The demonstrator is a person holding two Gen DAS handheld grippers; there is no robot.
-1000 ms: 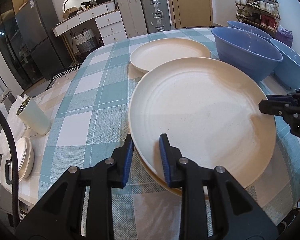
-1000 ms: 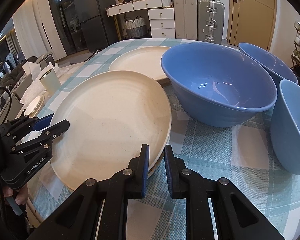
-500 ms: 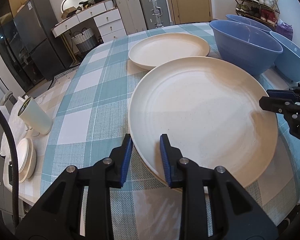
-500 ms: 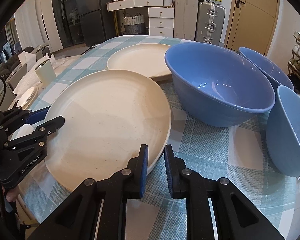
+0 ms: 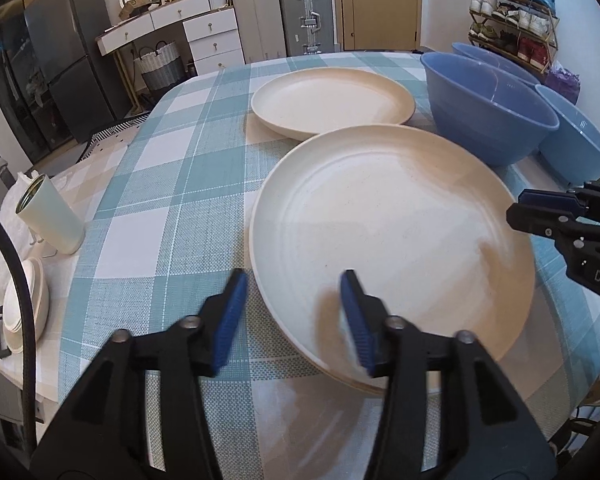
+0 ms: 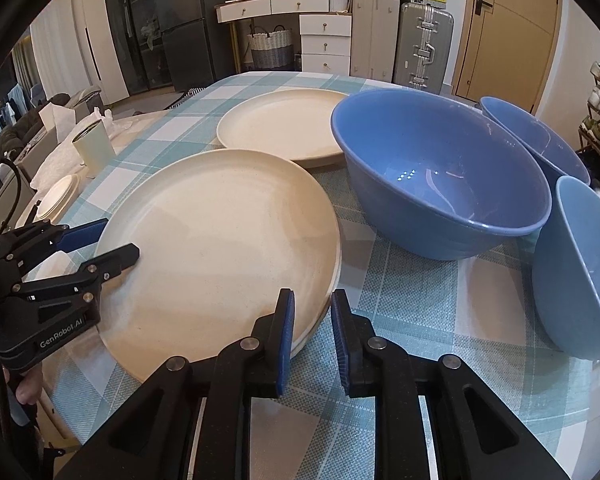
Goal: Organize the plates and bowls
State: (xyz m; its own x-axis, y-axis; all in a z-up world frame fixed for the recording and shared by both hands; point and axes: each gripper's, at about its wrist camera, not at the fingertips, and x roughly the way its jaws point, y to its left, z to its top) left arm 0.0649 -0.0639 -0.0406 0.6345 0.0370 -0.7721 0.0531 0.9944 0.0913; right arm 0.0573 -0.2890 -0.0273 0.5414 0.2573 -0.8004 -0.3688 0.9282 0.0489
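Plates sit stacked at the near edge of the checked tablecloth: the top cream plate rests on another cream plate whose rim shows just beneath it at the near side. The left gripper straddles the near left rim of this stack, its jaws opening, already fairly wide, with the rim between the blue pads but neither pad pressing on it. The right gripper stands at the stack's near right rim, its jaws opening too, a narrow gap so far, the plate edge between them and the pads apparently just clear of it. A second cream plate lies farther back on the cloth, close behind the stack. To the right stand three blue bowls: a large bowl nearest the plates, a far bowl behind it and a right bowl at the table's right edge. A pale cup stands off the cloth at the left
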